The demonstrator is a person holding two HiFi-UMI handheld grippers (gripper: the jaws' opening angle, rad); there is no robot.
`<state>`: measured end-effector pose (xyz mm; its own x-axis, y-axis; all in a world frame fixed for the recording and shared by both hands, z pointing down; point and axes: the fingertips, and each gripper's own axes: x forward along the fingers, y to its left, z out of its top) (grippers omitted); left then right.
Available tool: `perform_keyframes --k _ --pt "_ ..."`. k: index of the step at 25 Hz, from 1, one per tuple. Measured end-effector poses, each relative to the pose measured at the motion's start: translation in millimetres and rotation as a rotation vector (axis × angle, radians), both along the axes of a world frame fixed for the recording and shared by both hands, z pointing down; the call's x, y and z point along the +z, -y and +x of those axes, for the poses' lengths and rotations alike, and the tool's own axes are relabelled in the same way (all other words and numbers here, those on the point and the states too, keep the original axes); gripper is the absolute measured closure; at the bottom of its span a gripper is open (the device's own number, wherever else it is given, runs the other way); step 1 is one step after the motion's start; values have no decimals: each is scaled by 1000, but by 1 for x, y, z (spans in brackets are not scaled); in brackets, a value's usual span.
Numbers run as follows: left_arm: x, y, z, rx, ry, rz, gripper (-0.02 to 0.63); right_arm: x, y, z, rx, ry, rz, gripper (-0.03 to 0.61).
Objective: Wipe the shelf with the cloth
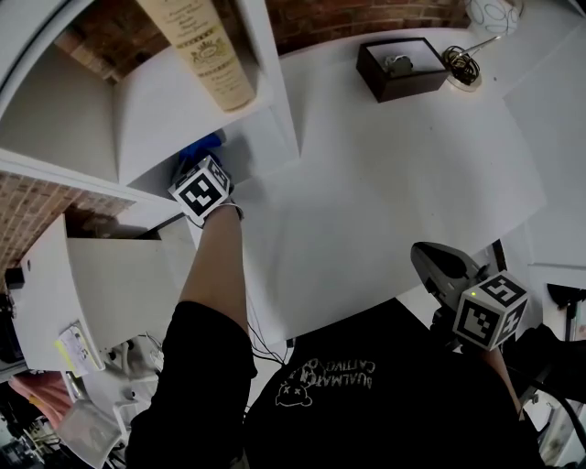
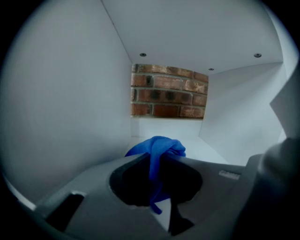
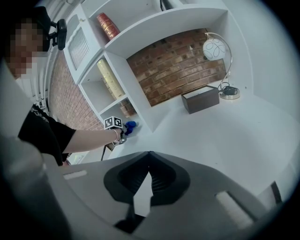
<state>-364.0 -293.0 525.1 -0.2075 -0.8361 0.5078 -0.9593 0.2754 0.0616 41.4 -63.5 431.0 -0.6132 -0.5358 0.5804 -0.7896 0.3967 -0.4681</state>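
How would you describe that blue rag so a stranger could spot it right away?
Find the white shelf unit against the brick wall, then the compartment below the tall cream bottle. There the left claw pinches a bunched cloth, the only bright blue thing around.

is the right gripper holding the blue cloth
No, the right gripper has its jaws closed on nothing in its own view; the blue cloth is pinched in the left gripper.
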Motion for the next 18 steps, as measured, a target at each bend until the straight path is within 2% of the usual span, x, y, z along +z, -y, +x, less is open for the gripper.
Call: perform_keyframes --k 5,13,16,18 --pt "7 25 58 134 -74 -25 574 5 4 10 32 7 -10 569" --pt "8 46 123 301 -116 -38 571 8 5 22 43 -14 -15 569" --pt "6 49 140 335 -132 -37 571 9 5 27 44 -21 -19 569" --pt "5 50 147 339 -170 -33 571 11 4 29 38 -29 -23 569"
